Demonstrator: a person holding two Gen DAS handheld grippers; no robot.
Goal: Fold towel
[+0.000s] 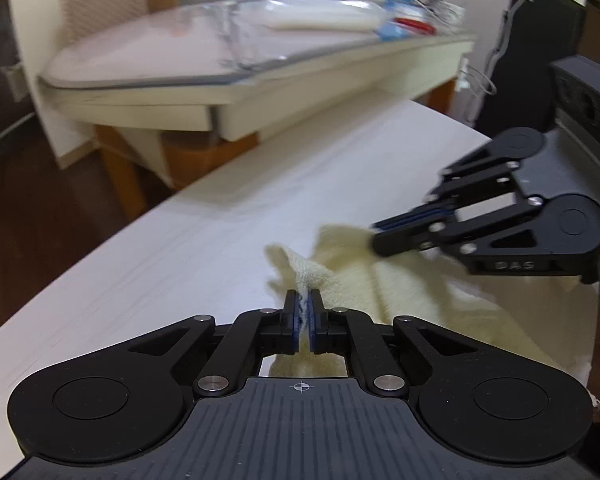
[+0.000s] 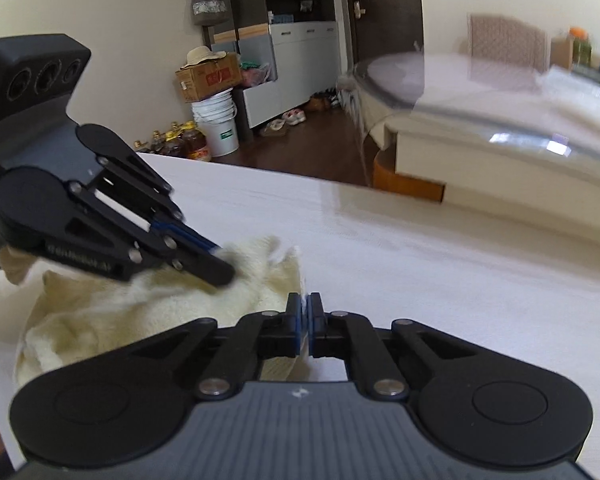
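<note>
Because the white counter (image 1: 148,264) is broad and smooth, the cream towel (image 1: 400,280) bunched at its near side has nothing to hold it in place, and that is where trouble could start: lift one pinch higher or faster than the other and the cloth may twist, drag across the surface, or fold crooked. A thin bite of terry could also slip free once the weight of the hanging part comes on (the pile looks soft and loose).

The towel lies crumpled, not flat, and takes up the near part of the counter between the two tools. The left tongs (image 1: 304,307) are closed on a raised ridge of it, cloth showing between the blue pads. The right tongs (image 2: 304,307) are closed too, pinching a thin edge of the towel at its right-hand border; in the left wrist view their tip presses into the fabric just to the right of the left pair. The two grips sit near each other, so little cloth is stretched between them.
</note>
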